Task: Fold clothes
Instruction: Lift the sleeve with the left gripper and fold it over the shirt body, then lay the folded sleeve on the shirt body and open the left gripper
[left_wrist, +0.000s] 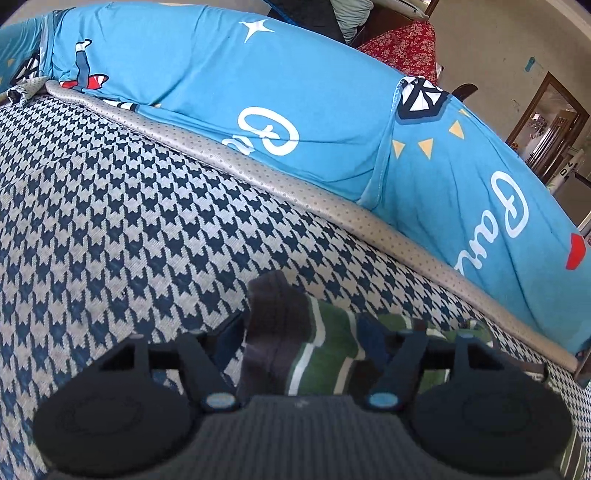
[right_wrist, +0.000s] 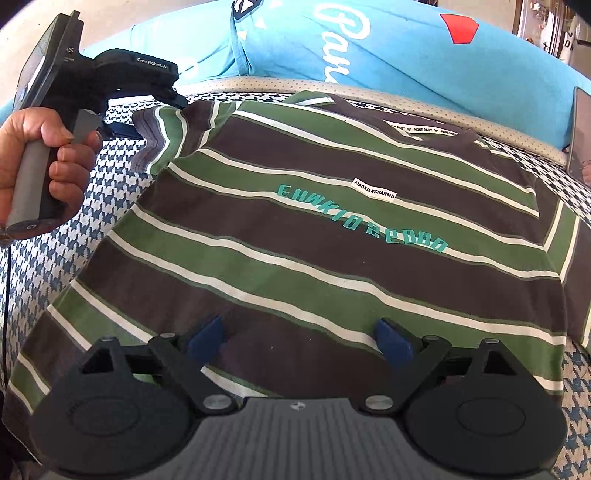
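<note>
Two views to go through, left wrist first. Left gripper (left_wrist: 303, 332) sits low in the frame, and between its fingers is the sleeve (left_wrist: 295, 332) of the striped shirt, a bunched brown, green and white bit at about 6 o'clock. The jaws stand partly apart around that fabric, but I honestly can't tell whether the pads are pressing on it or just sitting either side. Under it is the houndstooth mat (left_wrist: 110, 221), with a grey dotted border (left_wrist: 295, 188) running from 10 o'clock down to 4 o'clock, and past that the blue bed sheet (left_wrist: 221, 74) with white lettering.

Right wrist view: the striped shirt (right_wrist: 314, 240) lies spread flat, front up, across most of the frame, collar toward 1 o'clock, teal letters on the chest. Right gripper (right_wrist: 299, 339) hovers over the hem at 6 o'clock, jaws wide, nothing pinched between them. At 10 o'clock a hand (right_wrist: 40, 162) grips the other gripper's handle, with its tip at the shirt's sleeve around 11 o'clock.
</note>
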